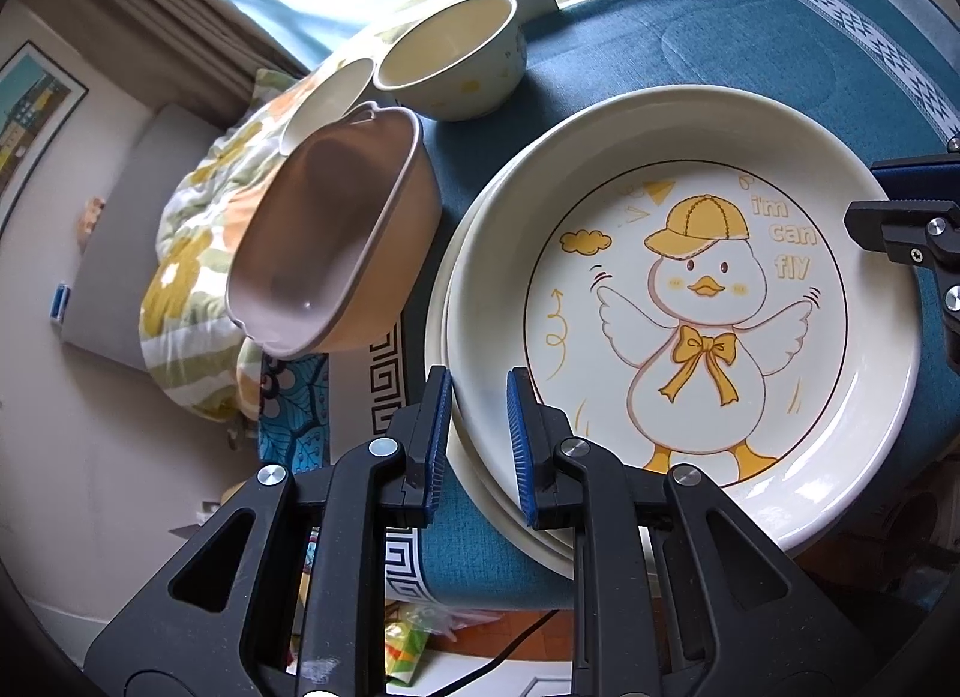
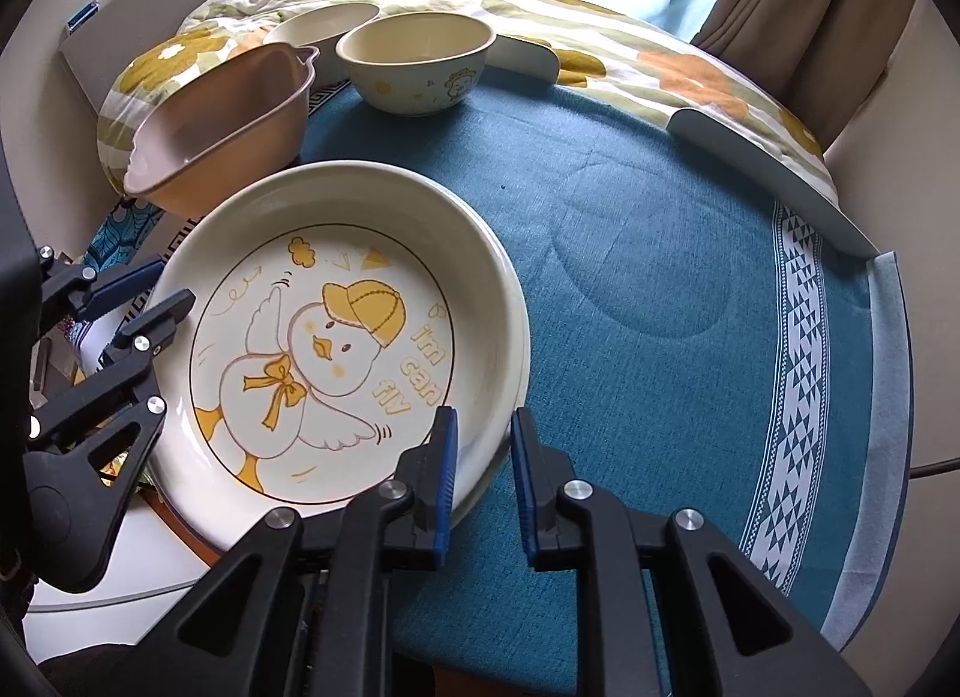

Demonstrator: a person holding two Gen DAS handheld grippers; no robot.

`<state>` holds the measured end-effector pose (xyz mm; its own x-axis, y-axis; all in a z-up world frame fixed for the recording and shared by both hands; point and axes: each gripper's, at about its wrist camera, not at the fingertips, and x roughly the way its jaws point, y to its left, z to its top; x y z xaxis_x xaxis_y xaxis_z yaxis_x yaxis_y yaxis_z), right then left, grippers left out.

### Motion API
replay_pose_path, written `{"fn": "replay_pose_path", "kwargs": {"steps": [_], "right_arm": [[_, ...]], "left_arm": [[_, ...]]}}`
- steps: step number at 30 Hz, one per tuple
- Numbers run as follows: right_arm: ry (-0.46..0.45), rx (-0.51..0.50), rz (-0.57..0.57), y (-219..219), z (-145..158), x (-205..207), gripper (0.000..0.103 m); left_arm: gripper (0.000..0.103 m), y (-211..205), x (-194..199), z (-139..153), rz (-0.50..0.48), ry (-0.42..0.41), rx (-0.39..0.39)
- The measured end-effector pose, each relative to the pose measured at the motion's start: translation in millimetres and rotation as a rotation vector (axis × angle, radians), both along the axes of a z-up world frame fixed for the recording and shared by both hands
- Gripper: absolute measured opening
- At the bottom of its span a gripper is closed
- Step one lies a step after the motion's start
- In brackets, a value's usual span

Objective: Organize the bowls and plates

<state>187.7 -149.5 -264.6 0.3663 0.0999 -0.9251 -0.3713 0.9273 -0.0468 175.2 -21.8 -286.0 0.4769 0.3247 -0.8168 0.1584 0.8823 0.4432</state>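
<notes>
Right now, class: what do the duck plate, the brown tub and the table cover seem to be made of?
Duck plate: probably glazed ceramic, given its glossy cream highlights.
Brown tub: likely matte plastic; thin moulded rim, dull sheen.
Table cover: woven cloth; visible weave, ring-shaped dent.

A broad stretch of bare teal tablecloth [image 2: 660, 277] is left open to the right of the duck plate [image 2: 336, 337], bounded only by the pale raised edging [image 2: 774, 168] at the far and right sides. On the plate's left the way is blocked by the pink basin [image 1: 336, 241], set just beside the plate's rim, with the cream bowl [image 1: 450, 60] and a second bowl [image 1: 327, 96] crowded close behind it. A narrow strip of cloth is left between basin and plate.
</notes>
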Motion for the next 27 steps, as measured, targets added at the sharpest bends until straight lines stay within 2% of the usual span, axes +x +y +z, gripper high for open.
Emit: {"fn": "replay_pose_path", "kwargs": {"steps": [2, 5, 7, 9, 10, 11, 12, 13, 14, 15, 16, 21, 22, 25, 27], "right_arm": [[-0.014, 0.019, -0.009, -2.5, 6.8, 0.5, 0.016], [-0.033, 0.080, -0.033, -13.1, 23.4, 4.7, 0.016], [-0.028, 0.132, -0.046, -21.2, 34.2, 10.6, 0.016], [-0.033, 0.175, -0.054, -28.9, 45.6, 16.0, 0.016], [-0.040, 0.200, -0.054, -32.3, 51.1, 17.8, 0.018], [-0.049, 0.226, -0.055, -35.5, 56.5, 19.3, 0.031], [-0.056, 0.254, -0.053, -38.6, 62.3, 21.0, 0.045], [-0.070, 0.287, -0.048, -42.1, 68.8, 22.5, 0.082], [-0.086, 0.308, -0.042, -42.6, 73.1, 23.8, 0.103], [-0.108, 0.330, -0.032, -44.0, 78.6, 24.6, 0.103], [-0.130, 0.339, -0.022, -44.3, 83.5, 26.0, 0.103], [-0.150, 0.364, 0.046, -36.3, 92.7, 36.5, 0.103], [-0.136, 0.366, 0.061, -34.0, 92.2, 39.1, 0.103], [-0.078, 0.348, 0.093, -23.8, 87.6, 46.7, 0.103], [-0.069, 0.364, 0.083, -19.2, 87.0, 50.5, 0.103]], "left_arm": [[0.017, 4.0, 2.4, 4.6, 0.008, 0.004, -0.025], [0.016, 15.0, 6.6, 24.2, 0.031, -0.012, -0.126], [0.016, 25.5, 9.8, 43.1, 0.060, -0.039, -0.193], [0.016, 35.6, 11.7, 62.2, 0.097, -0.083, -0.221], [0.017, 42.0, 12.9, 74.0, 0.127, -0.114, -0.229], [0.019, 46.7, 14.0, 82.7, 0.148, -0.135, -0.233], [0.035, 51.5, 15.1, 91.0, 0.169, -0.151, -0.243], [0.077, 55.6, 16.6, 97.3, 0.185, -0.164, -0.251], [0.096, 60.3, 16.0, 104.4, 0.206, -0.195, -0.256], [0.103, 64.0, 12.4, 112.1, 0.215, -0.247, -0.263], [0.103, 66.9, 9.5, 119.5, 0.213, -0.283, -0.276], [0.103, 76.6, 12.8, 126.5, 0.229, -0.247, -0.306], [0.103, 81.7, 11.5, 127.2, 0.236, -0.240, -0.338], [0.103, 108.5, 5.6, 128.2, 0.285, -0.223, -0.496], [0.102, 127.1, 5.6, 125.5, 0.312, -0.206, -0.558]]}}
